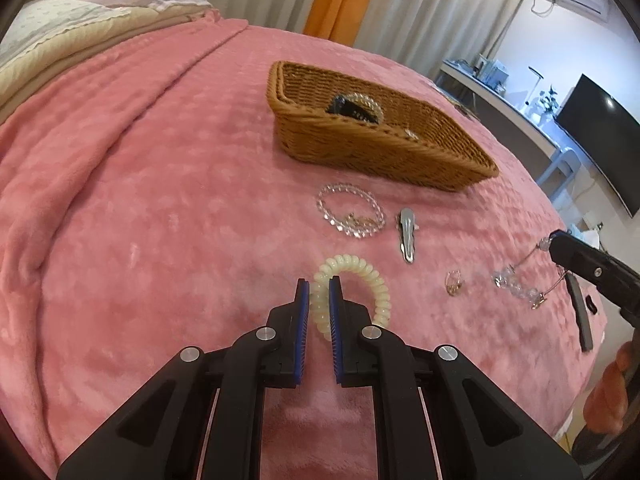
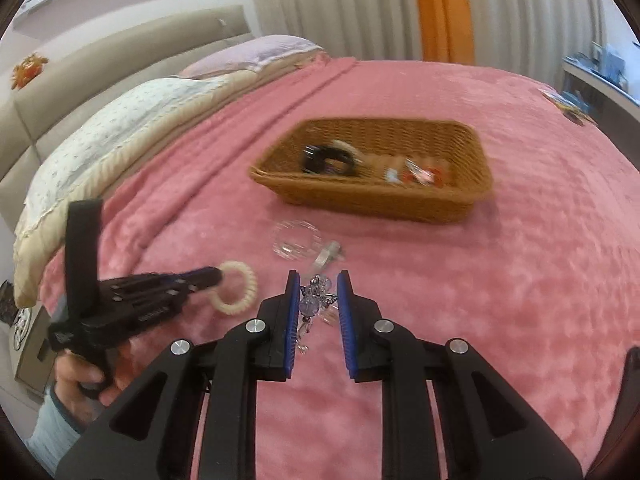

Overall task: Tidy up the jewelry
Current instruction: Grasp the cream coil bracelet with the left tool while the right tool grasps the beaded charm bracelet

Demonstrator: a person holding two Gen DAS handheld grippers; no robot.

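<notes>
A brown wicker basket [image 1: 376,152] [image 2: 460,140] sits on the pink blanket and holds a black band and small pieces. My left gripper [image 1: 319,282] [image 2: 214,278] is shut on a cream spiral hair tie [image 1: 376,280] [image 2: 246,284]. My right gripper [image 2: 318,276] [image 1: 554,240] is partly closed around a crystal bead chain [image 2: 314,300] [image 1: 510,282]; I cannot tell if it grips it. A clear bead bracelet [image 1: 350,210] [image 2: 296,238], a silver hair clip [image 1: 407,238] [image 2: 328,256] and a small gold earring [image 1: 453,282] lie in front of the basket.
The pink blanket [image 1: 160,200] covers the bed. Pillows [image 2: 120,128] lie at the head. Curtains [image 1: 380,0] hang behind. A desk with a monitor [image 1: 600,140] stands beside the bed. A dark flat object [image 1: 580,312] lies near the bed's right edge.
</notes>
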